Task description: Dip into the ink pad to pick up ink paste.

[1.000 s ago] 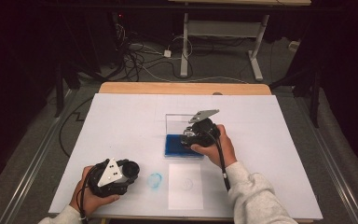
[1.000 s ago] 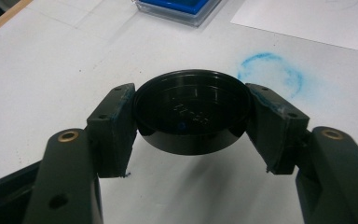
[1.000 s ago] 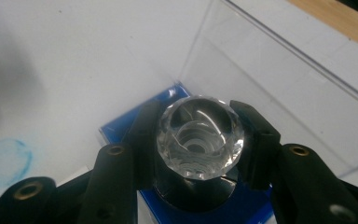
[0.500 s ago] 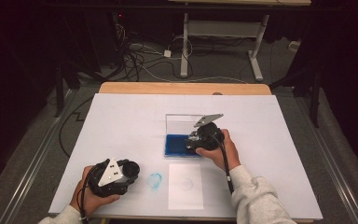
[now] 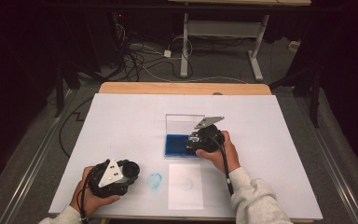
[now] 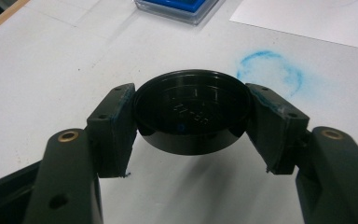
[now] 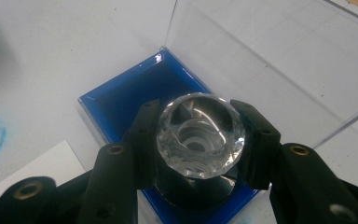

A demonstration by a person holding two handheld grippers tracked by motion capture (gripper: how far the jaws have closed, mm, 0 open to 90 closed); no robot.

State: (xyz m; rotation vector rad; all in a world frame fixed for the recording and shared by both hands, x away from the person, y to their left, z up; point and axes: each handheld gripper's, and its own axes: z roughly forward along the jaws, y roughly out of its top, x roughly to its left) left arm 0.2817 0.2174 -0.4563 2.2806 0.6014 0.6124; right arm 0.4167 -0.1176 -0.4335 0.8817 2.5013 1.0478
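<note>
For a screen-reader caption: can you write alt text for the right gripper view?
The right tongs grip a stamp with a faceted clear top, held over the blue ink pad in an open clear case on a white table.

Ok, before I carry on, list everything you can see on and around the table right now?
stamp: 1, clear faceted top on black base, held in the right gripper over the ink pad
ink pad case: 1, blue pad, clear lid raised, table centre
stamp cap: 1, black, round, held in the left gripper
paper sheet: 1, white, faint round print, near edge
ink smudge: 1, blue ring, left of the sheet
table: 1, white top, wooden far edge
cables: several, dark, floor behind
desk frame: 1, white, background
left gripper: 1, black, shut on the cap
right gripper: 1, black, shut on the stamp
hands: 2, grey sleeves
</note>
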